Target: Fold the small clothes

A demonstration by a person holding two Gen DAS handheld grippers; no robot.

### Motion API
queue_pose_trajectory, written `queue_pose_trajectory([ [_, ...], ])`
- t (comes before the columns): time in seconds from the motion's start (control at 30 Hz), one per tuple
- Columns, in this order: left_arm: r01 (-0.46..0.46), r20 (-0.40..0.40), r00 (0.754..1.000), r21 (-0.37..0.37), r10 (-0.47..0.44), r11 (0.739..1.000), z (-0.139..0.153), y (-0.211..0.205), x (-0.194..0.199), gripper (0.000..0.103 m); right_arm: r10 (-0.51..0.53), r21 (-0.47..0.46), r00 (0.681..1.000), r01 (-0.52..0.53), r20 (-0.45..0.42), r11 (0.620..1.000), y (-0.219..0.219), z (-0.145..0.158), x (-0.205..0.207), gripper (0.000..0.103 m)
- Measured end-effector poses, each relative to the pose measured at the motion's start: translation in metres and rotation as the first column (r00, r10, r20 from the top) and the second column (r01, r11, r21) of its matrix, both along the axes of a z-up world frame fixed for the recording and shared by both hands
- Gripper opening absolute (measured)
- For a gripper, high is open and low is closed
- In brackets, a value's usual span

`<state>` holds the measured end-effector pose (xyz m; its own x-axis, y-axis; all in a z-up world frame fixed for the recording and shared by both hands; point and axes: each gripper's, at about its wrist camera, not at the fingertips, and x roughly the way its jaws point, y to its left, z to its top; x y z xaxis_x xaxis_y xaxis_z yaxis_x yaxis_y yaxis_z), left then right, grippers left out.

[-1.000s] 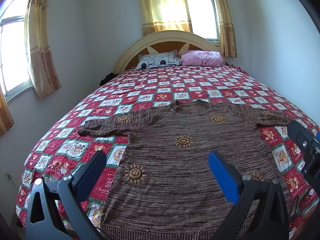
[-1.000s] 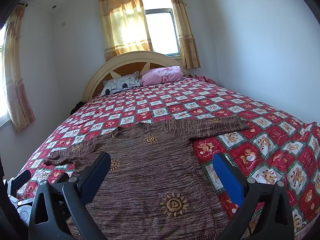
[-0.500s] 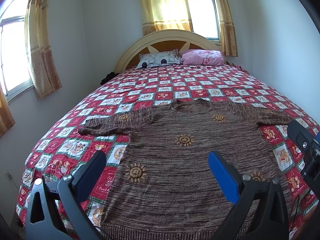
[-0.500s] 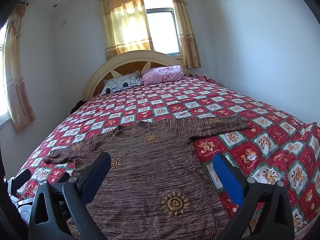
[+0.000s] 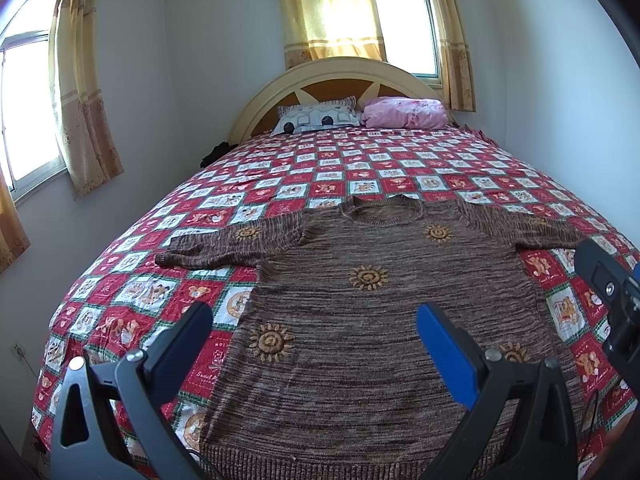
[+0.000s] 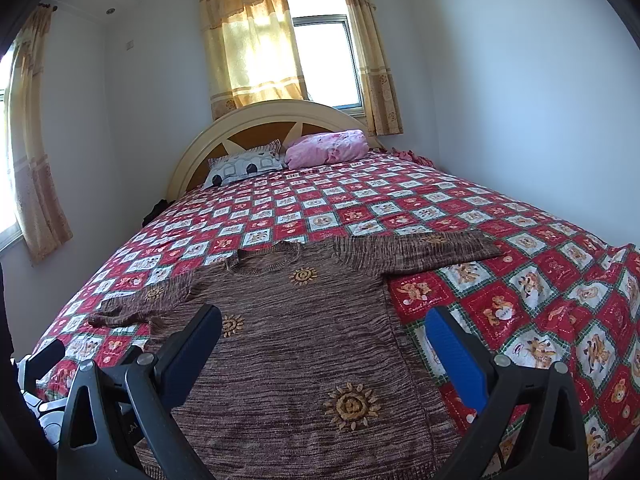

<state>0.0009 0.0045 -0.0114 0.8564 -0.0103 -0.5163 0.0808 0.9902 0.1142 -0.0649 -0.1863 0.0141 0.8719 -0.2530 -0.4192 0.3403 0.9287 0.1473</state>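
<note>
A brown knitted sweater (image 5: 372,320) with orange sun motifs lies flat and face up on the bed, sleeves spread out to both sides, neckline toward the headboard. My left gripper (image 5: 316,324) hovers open above its lower hem area, empty. The right gripper (image 5: 608,292) shows at that view's right edge. In the right wrist view the same sweater (image 6: 304,344) spreads below my right gripper (image 6: 324,332), which is open and empty over the sweater's right side. Part of the left gripper (image 6: 40,360) shows at the lower left there.
The bed carries a red and white checked quilt (image 5: 360,168) with bear pictures. A patterned pillow (image 5: 316,118) and a pink pillow (image 5: 404,112) lie by the cream headboard (image 5: 340,76). Walls run close along both sides; curtained windows (image 5: 352,12) sit behind and to the left.
Both views have crept very slightly; the sweater lies as before and both grippers stay open.
</note>
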Motion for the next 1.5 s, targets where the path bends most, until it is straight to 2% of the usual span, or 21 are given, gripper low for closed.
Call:
queue_pose_trajectory([
  [1.0,-0.003,-0.026,1.000,0.008,0.003,1.000,-0.006,-0.001,0.004,0.103,0.004,0.017,1.000,-0.003,-0.014,1.000,0.000,-0.006,0.002,0.102],
  [1.5,0.010,-0.078,0.997,0.005,-0.010,1.000,-0.019,-0.001,0.016,0.103,0.001,0.054,0.999,0.001,-0.043,0.999,-0.013,-0.018,0.014,0.102],
])
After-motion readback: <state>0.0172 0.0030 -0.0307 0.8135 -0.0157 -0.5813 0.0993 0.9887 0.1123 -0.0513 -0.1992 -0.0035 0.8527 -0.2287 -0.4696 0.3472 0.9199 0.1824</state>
